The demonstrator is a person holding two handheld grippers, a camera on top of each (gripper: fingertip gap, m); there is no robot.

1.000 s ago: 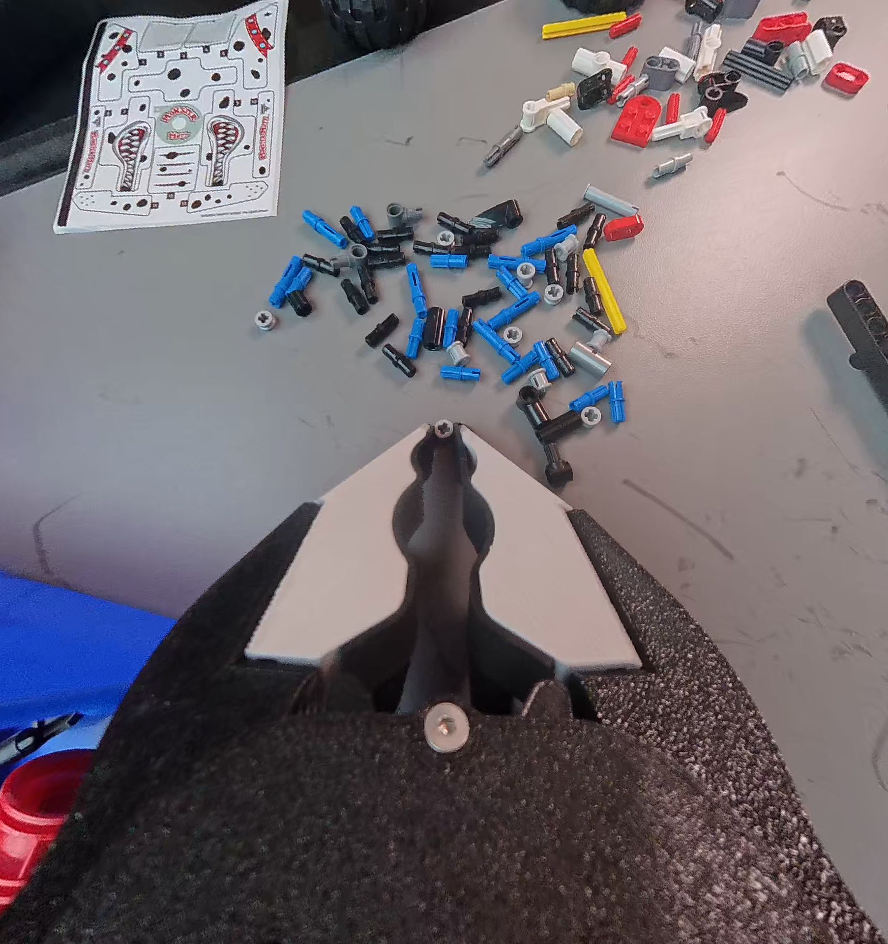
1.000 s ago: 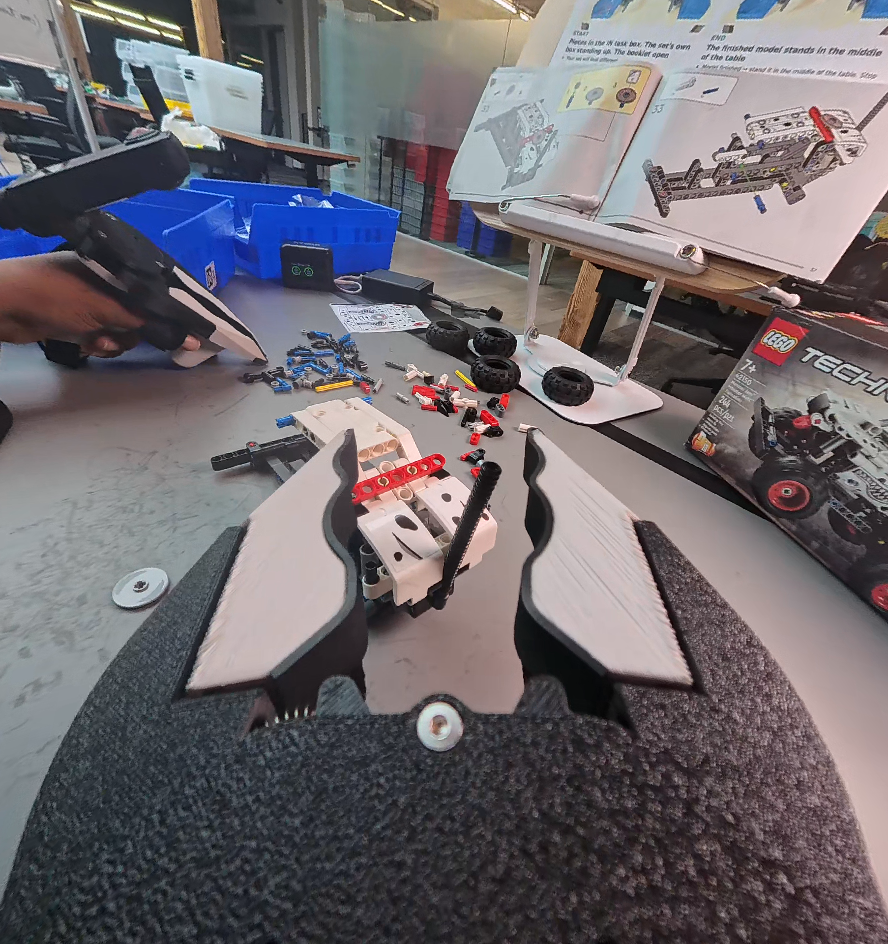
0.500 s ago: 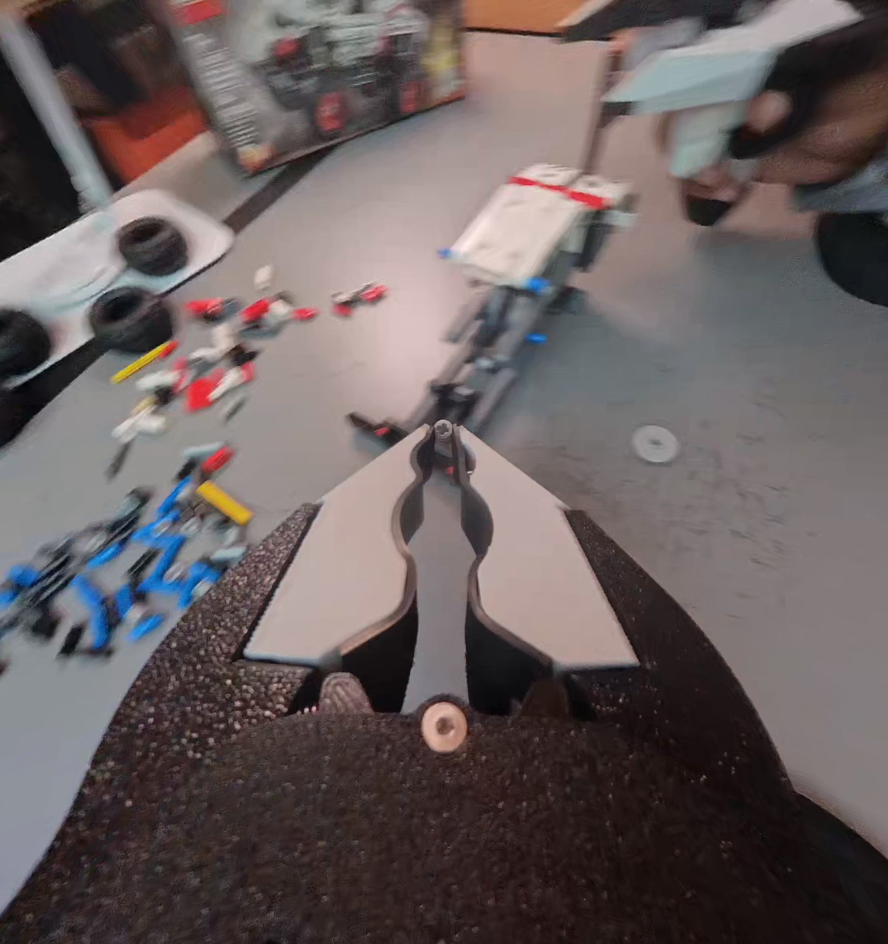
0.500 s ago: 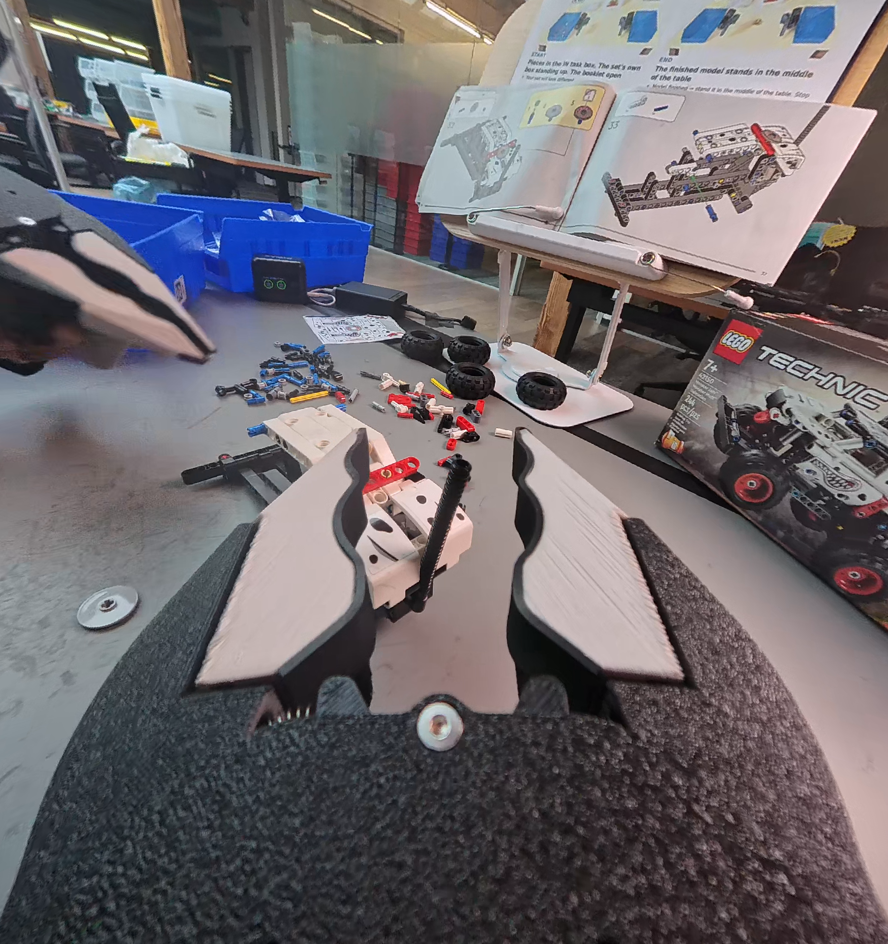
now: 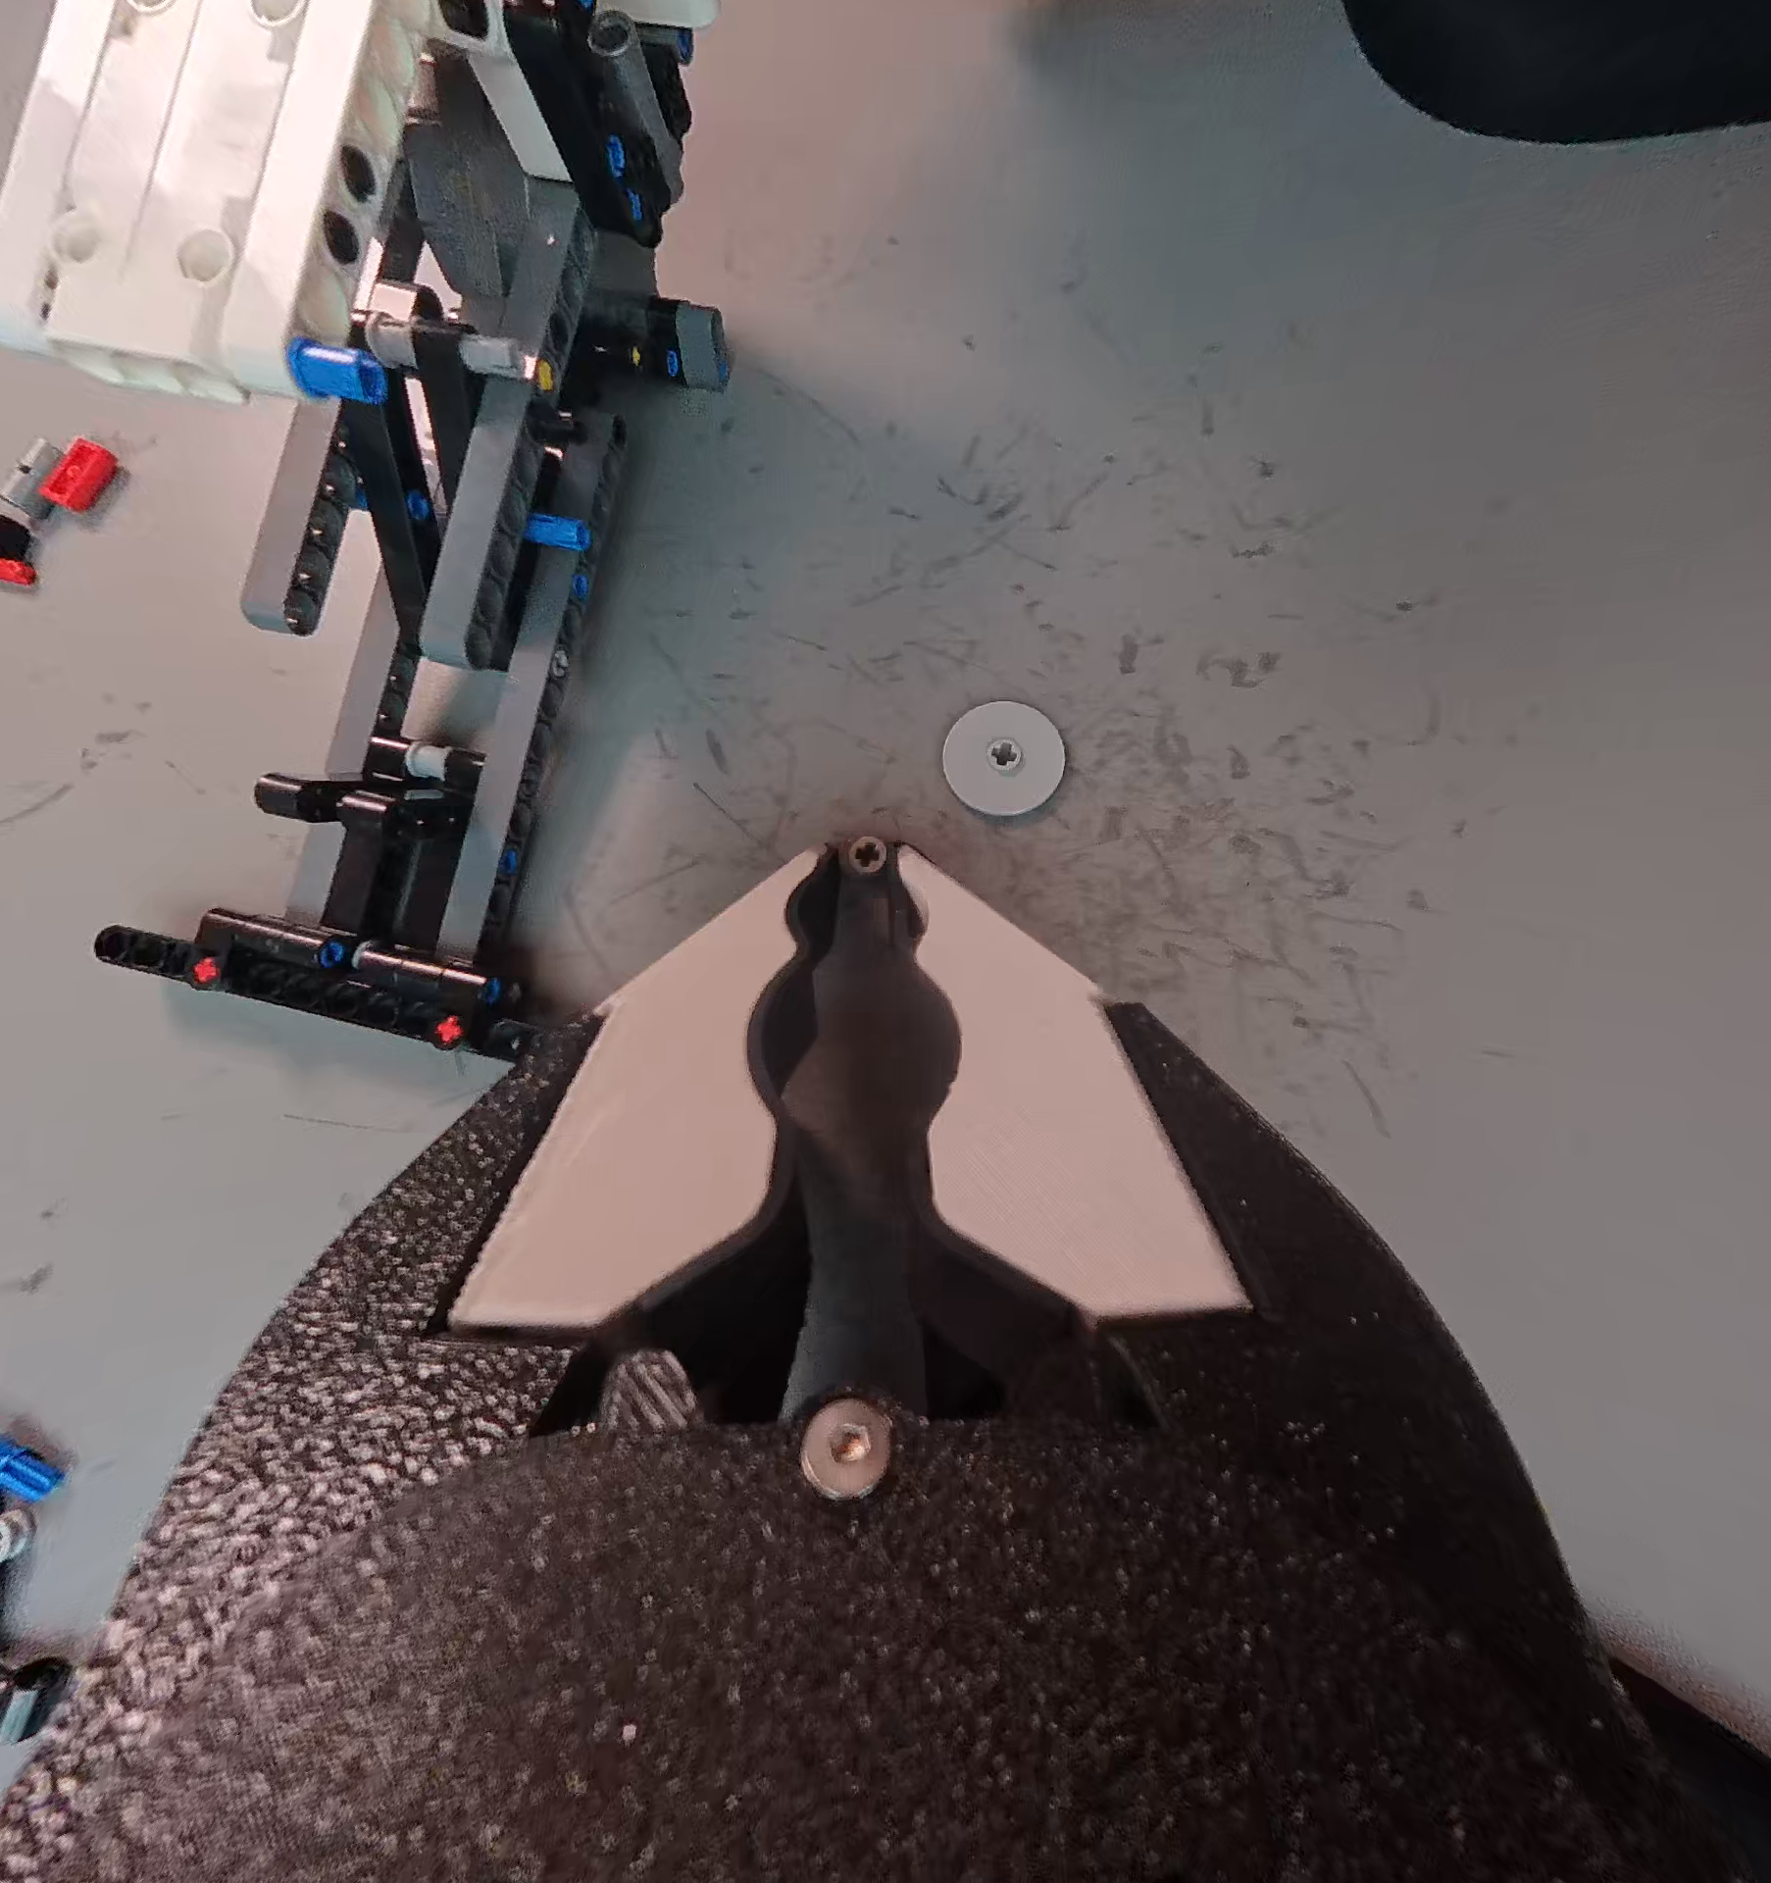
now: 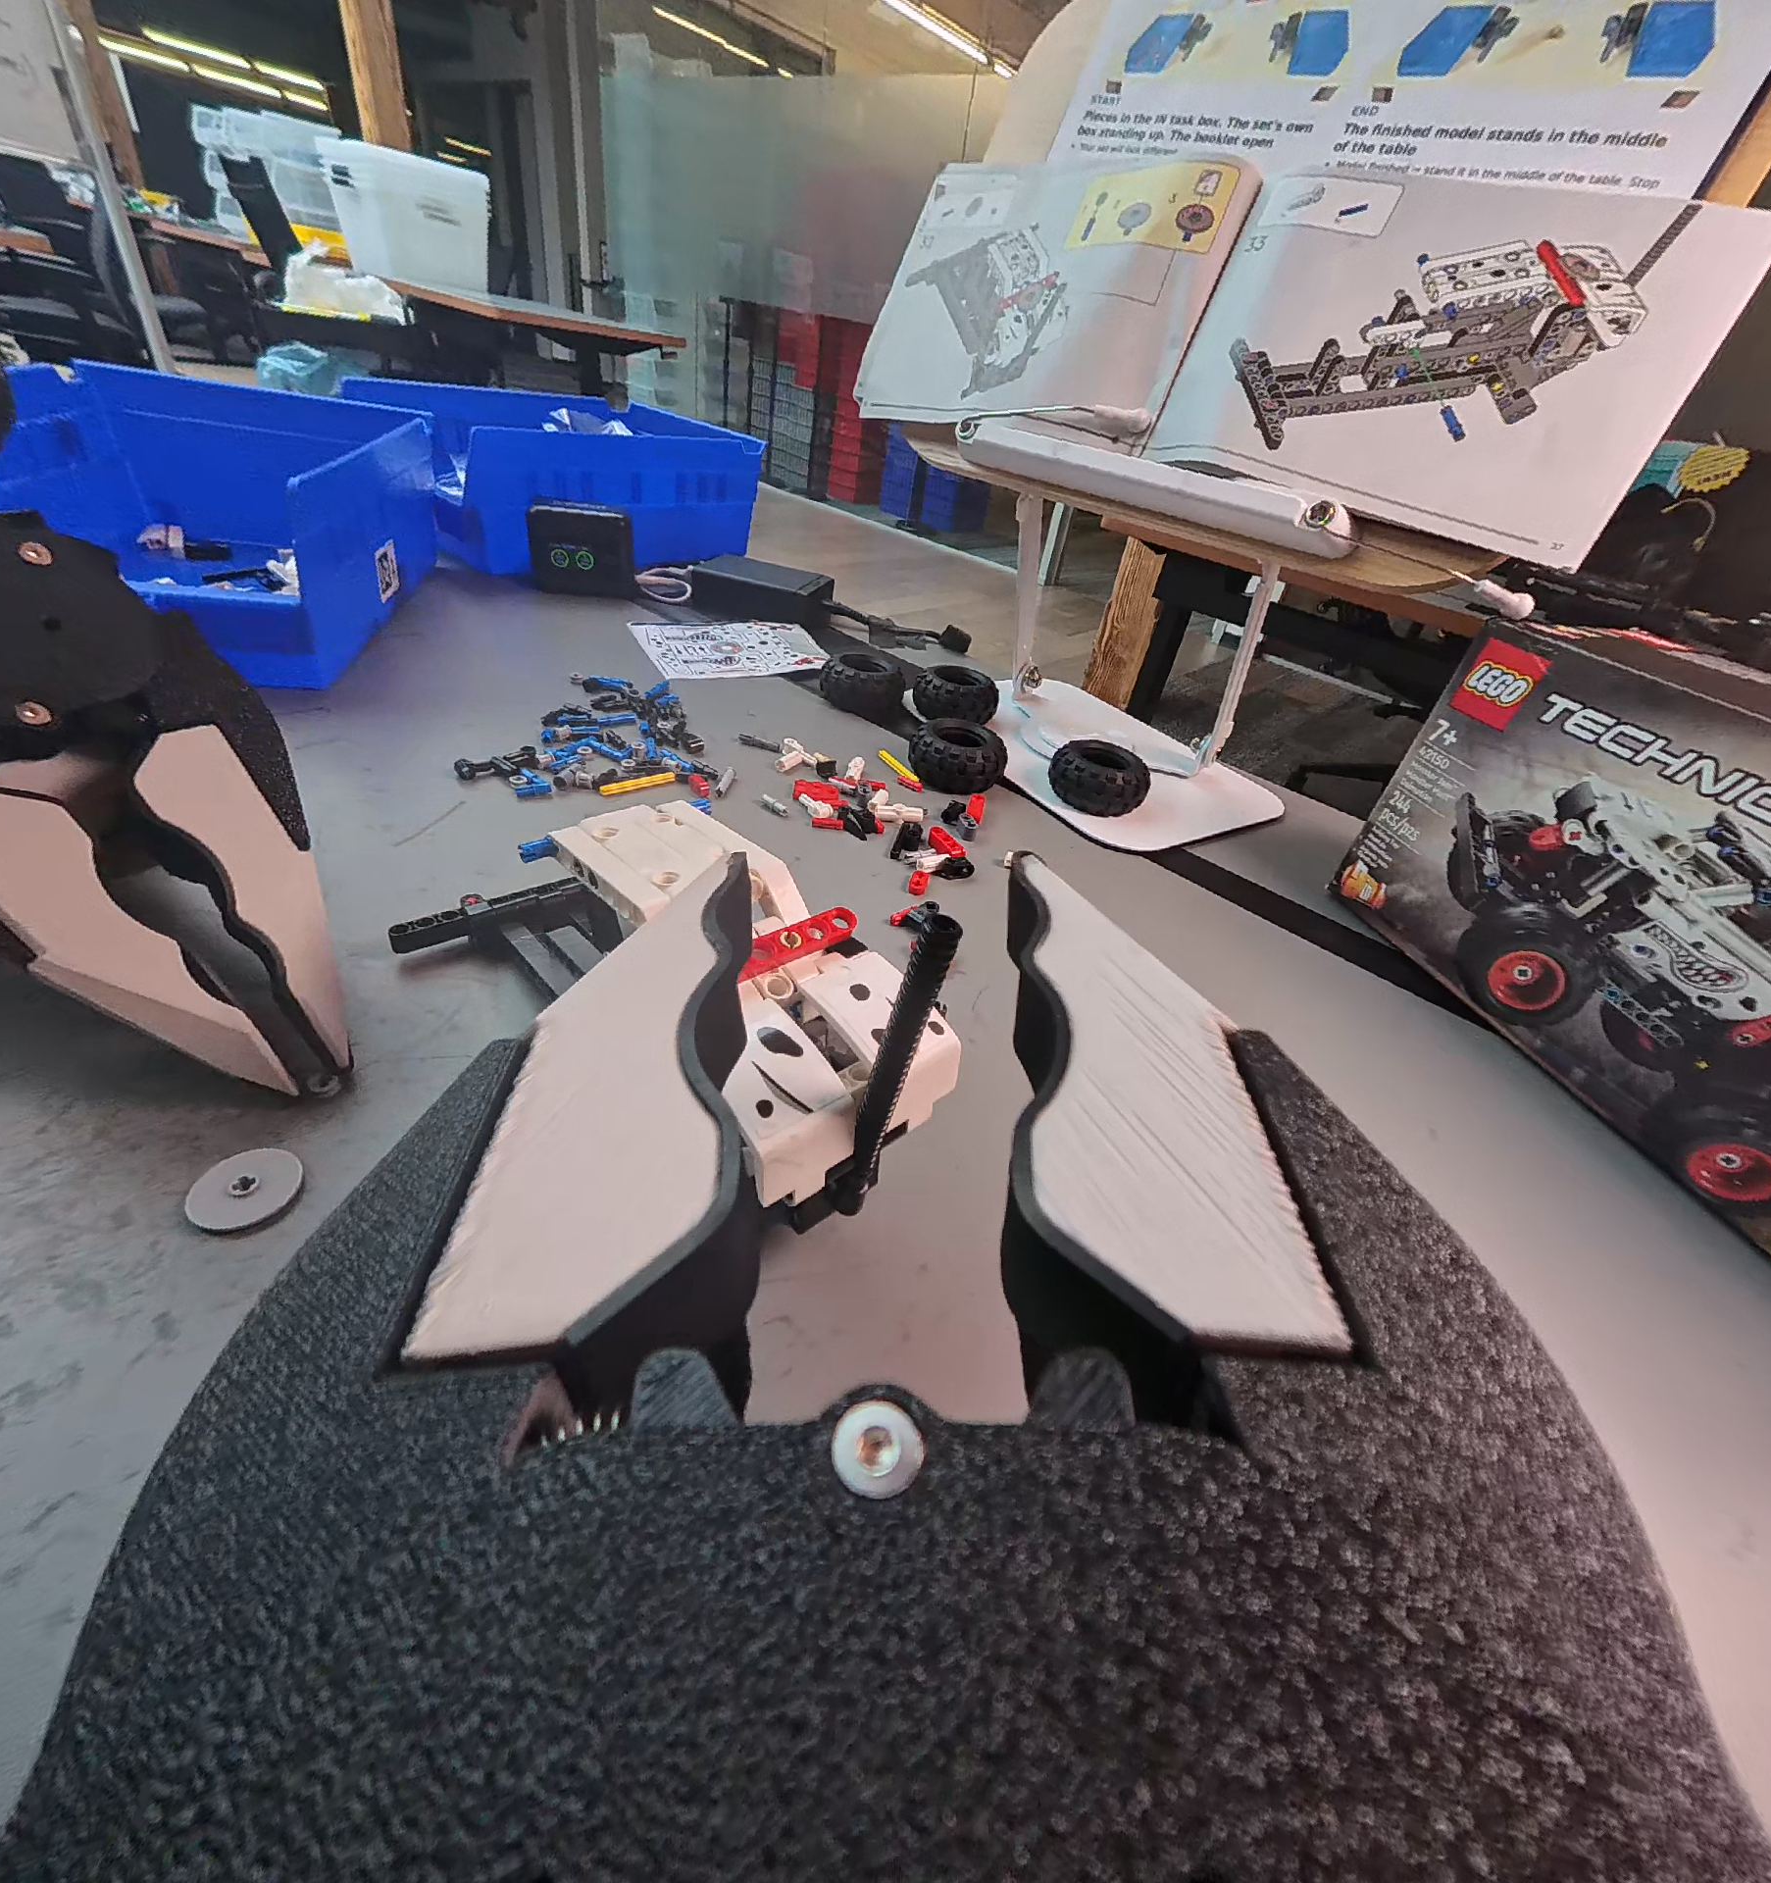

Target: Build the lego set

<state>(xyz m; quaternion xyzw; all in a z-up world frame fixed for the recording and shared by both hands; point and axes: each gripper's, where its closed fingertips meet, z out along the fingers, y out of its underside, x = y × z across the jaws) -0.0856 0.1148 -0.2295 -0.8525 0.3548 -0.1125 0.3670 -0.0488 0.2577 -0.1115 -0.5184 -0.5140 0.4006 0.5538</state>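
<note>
Left claw (image 5: pixel 866 854): closed to the tips on a small light-grey bush with a cross hole (image 5: pixel 867 856), pinched end-on. One second ago this claw hung over the loose heap of blue and black pins with the same piece already in its tips; it has since swung across the scratched grey worktop (image 5: pixel 1269 428) and now points down just short of a flat grey disc with a cross-slot centre (image 5: pixel 1004 758), the bush apart from it. Judgement: the pick is done and the piece is arriving for fitting, not yet seated.

Right claw (image 6: pixel 866 1019): wide open, holding nothing, little changed, framing the near end of the part-built truck.

The part-built white, black and grey beam chassis (image 5: pixel 433 571) lies flat on the worktop to the left of the left claw, near but untouched.

Left wrist view alone shows the bush in the tips and the chassis from above. Right wrist view alone shows the ribbed black antenna rod (image 6: pixel 902 1050) standing tilted on the spotted white body, the four black tyres (image 6: pixel 958 754), the open instruction booklet on a stand (image 6: pixel 1370 336), the printed set box (image 6: pixel 1625 897) and the blue bins (image 6: pixel 250 509) farthest back.
</note>
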